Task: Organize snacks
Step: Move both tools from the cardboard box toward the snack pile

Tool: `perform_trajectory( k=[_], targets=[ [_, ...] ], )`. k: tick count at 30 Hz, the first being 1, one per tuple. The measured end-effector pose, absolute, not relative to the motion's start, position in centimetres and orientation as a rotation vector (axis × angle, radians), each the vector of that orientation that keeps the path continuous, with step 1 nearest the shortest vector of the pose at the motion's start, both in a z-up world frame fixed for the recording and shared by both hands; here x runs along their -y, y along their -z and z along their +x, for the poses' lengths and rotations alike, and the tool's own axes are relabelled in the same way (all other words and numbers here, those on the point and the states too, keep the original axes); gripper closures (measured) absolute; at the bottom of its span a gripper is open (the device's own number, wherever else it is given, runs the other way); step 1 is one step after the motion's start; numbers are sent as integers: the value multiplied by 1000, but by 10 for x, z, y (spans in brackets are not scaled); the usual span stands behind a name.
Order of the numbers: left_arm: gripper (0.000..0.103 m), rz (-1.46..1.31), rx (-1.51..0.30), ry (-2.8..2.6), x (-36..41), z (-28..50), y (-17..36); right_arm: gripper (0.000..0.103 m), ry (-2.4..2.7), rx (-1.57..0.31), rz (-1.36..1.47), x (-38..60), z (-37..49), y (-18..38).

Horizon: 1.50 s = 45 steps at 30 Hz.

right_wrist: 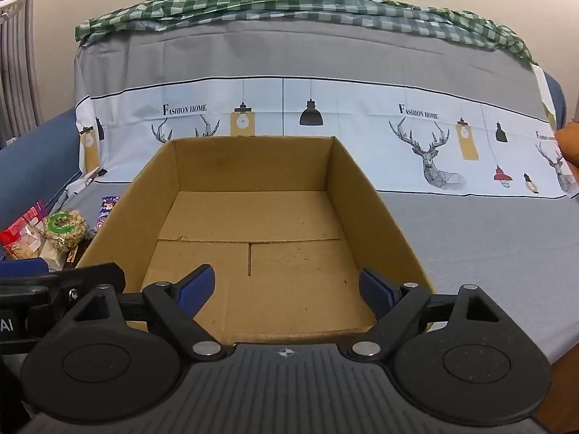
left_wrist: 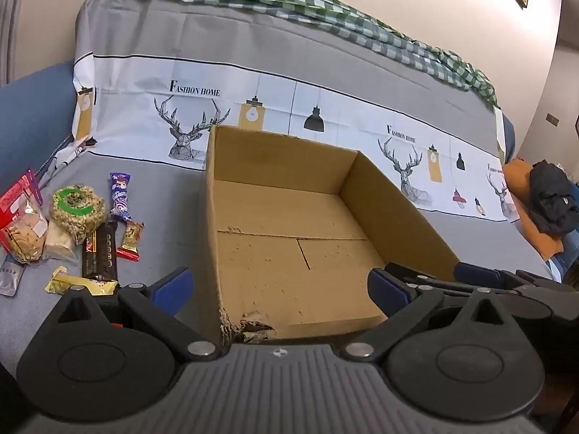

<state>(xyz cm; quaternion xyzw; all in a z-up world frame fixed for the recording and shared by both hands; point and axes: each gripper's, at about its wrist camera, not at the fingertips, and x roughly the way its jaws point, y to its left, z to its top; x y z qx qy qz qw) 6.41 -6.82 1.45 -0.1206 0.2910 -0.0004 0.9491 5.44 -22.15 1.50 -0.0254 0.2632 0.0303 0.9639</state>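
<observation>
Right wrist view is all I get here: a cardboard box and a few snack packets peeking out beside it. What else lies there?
Observer: A dark chocolate bar lies beside the cardboard box, on the box's left as the left wrist view shows it.
Operator: Anything in front of it?
Observer: A gold wrapper, close to the left tongs.
Operator: Is the box undamaged?
Observer: No, its near corner is torn.
Operator: What's far right?
Observer: A black garment on something orange.
</observation>
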Motion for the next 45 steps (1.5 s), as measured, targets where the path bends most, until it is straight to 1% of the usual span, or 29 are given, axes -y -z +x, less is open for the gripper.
perform_trajectory(
  k=[7, 8, 14, 17, 19, 20, 21, 23, 24, 25, 26, 27, 28, 30, 34, 38, 42, 45],
  targets=[
    [1, -244, -591, 7, 69, 64, -14, 15, -71, -551, -64, 223, 50, -21],
    [1, -244, -591, 8, 69, 64, -14, 15, -57, -550, -64, 224, 56, -14],
    [1, -245, -589, 13, 71, 63, -15, 16, -56, -544, -58, 225, 52, -16],
    [1, -243, -588, 19, 72, 63, -15, 22, -60, -533, -45, 224, 55, -13],
    [1, -240, -581, 27, 73, 61, -17, 30, -63, -529, -48, 224, 54, -13],
    [1, -237, -573, 33, 73, 60, -18, 32, -62, -527, -49, 224, 54, -13],
    [1, -234, -565, 40, 72, 59, -19, 36, -61, -523, -51, 224, 54, -13],
    [5, -235, -552, 63, 71, 56, -20, 40, -61, -515, -45, 225, 54, -15],
    [13, -238, -550, 75, 69, 56, -21, 42, -63, -509, -40, 225, 54, -16],
    [25, -243, -548, 91, 67, 54, -23, 45, -65, -506, -36, 224, 54, -17],
    [32, -248, -548, 111, 65, 54, -26, 46, -69, -499, -33, 222, 53, -18],
    [47, -257, -550, 136, 62, 53, -29, 46, -75, -491, -31, 219, 52, -20],
    [60, -269, -551, 161, 59, 52, -33, 47, -80, -481, -30, 216, 51, -21],
    [68, -287, -552, 209, 50, 53, -43, 49, -102, -457, -25, 208, 48, -25],
    [69, -325, -579, 303, 22, 62, -59, 50, -163, -420, -18, 190, 39, -36],
    [69, -325, -604, 329, -21, 73, -58, 52, -238, -396, -43, 162, 28, -46],
    [69, -370, -613, 291, -77, 80, -34, 52, -340, -369, -81, 130, 20, -46],
    [69, -511, -642, 228, -123, 82, -1, 52, -433, -369, -93, 102, 20, -37]
  ],
)
